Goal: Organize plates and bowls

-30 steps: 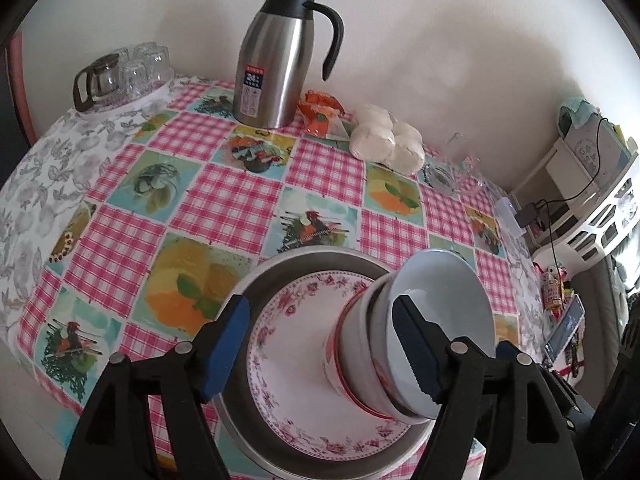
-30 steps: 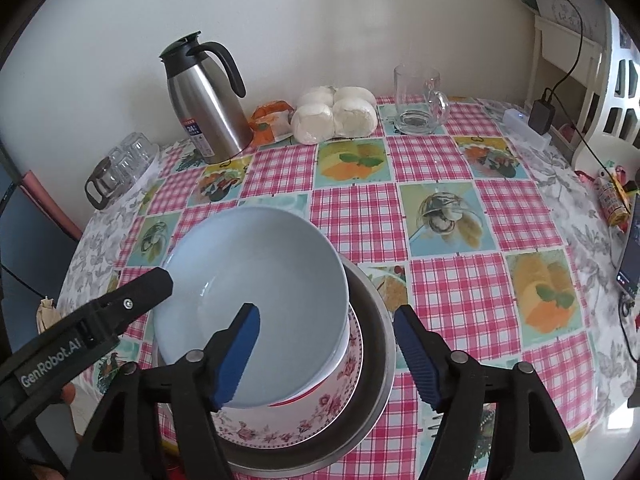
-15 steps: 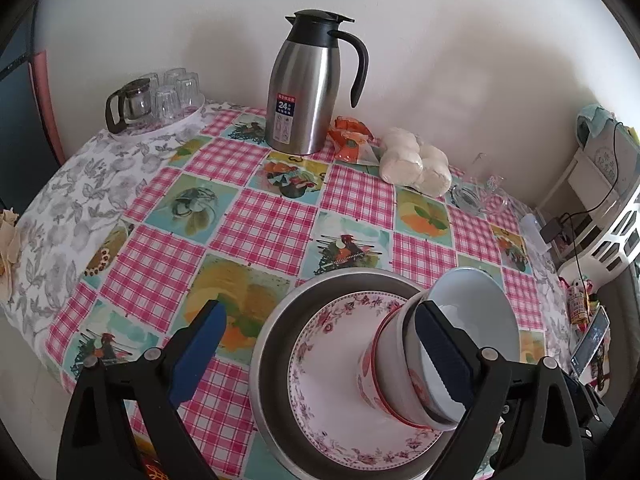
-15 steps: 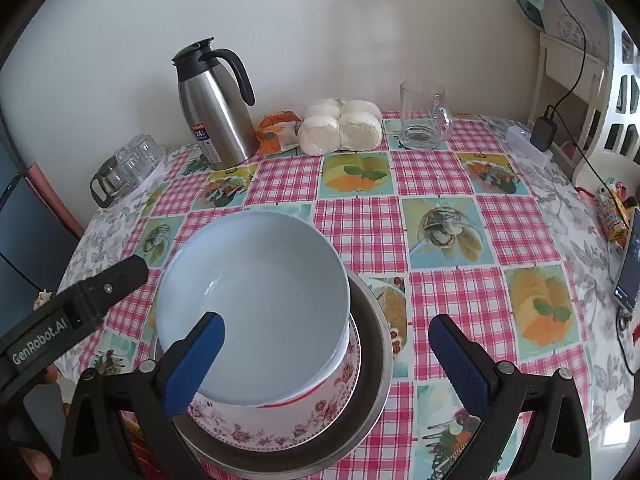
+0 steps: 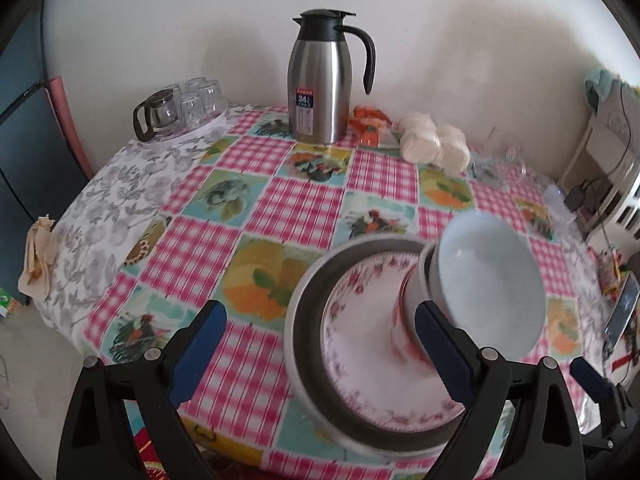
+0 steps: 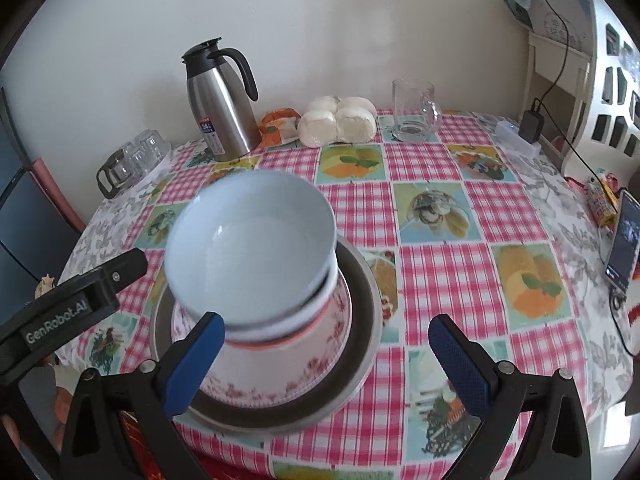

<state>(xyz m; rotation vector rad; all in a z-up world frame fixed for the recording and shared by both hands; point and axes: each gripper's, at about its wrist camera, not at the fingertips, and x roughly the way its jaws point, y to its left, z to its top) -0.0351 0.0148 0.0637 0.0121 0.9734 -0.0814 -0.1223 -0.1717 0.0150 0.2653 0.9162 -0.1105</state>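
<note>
Stack built at the lower centre of both views; both sets of my fingers stand open and hold nothing.

My left gripper (image 5: 320, 344) and right gripper (image 6: 324, 356) have just been opening, wide now, with no thing pressed between the pads; the right one's left finger (image 6: 192, 360) lies just beside the stack. Count: one light blue bowl (image 6: 250, 248) nested in one white red-trimmed bowl (image 6: 280, 328), on one floral plate (image 6: 280, 384), in one metal pan (image 6: 360, 312), all on the checked bench (image 6: 440, 280). Risk, in my judgement: the blue bowl looks tilted in the left view, so a knock from a nearby finger could tip it off. Bystanders: one steel jug (image 5: 320, 80), one glass mug (image 6: 414, 114).
</note>
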